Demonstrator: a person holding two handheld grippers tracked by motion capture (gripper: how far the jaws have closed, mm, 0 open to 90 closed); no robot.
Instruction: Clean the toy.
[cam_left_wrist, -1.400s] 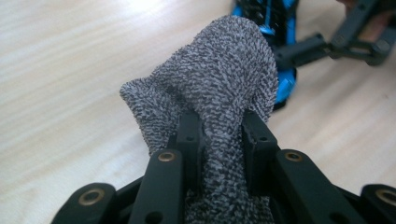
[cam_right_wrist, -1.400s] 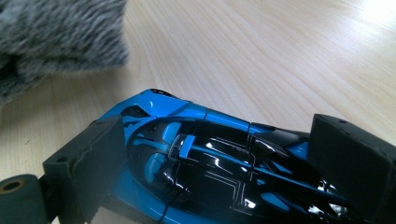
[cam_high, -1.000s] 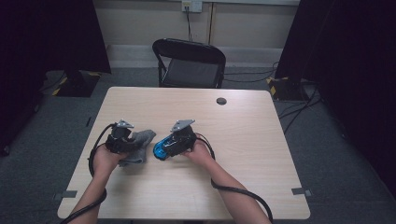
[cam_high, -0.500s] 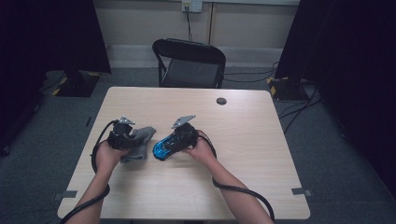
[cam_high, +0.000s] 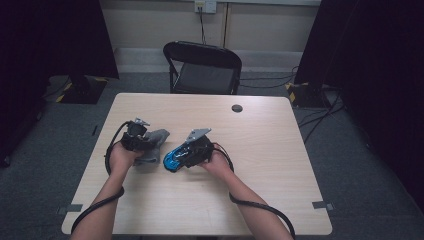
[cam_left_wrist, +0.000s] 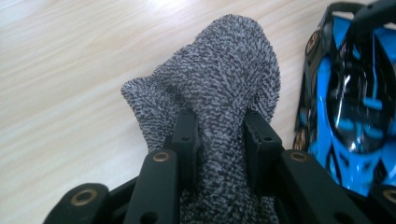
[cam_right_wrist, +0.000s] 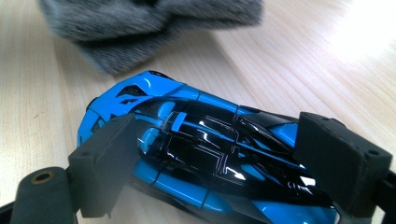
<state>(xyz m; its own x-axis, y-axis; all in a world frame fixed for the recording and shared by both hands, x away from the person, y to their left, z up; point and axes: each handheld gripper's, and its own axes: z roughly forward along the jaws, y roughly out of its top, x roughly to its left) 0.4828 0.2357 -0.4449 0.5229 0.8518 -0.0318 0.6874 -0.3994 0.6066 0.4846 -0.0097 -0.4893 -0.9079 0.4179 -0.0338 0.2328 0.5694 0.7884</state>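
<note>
A grey knitted cloth (cam_left_wrist: 224, 84) bunches up between the jaws of my left gripper (cam_left_wrist: 219, 126), which is shut on it. In the high view that gripper (cam_high: 149, 142) lies at the table's left with the cloth (cam_high: 159, 136) trailing right. A blue and black toy car (cam_right_wrist: 201, 140) sits crosswise in my right gripper (cam_right_wrist: 224, 144). Its jaws have just been closing, and both pads now press on the car's sides. From above, the car (cam_high: 172, 160) pokes out left of the right gripper (cam_high: 184, 154), close beside the cloth.
The light wooden table (cam_high: 260, 165) has a small black round disc (cam_high: 237, 108) near its far edge. A black folding chair (cam_high: 202, 65) stands behind the table. Dark curtains hang at both sides, and cables lie on the floor at the right.
My left gripper has shifted a little farther from the person, taking the cloth along. The right gripper stays in place on the car, and its top plate has tilted slightly.
</note>
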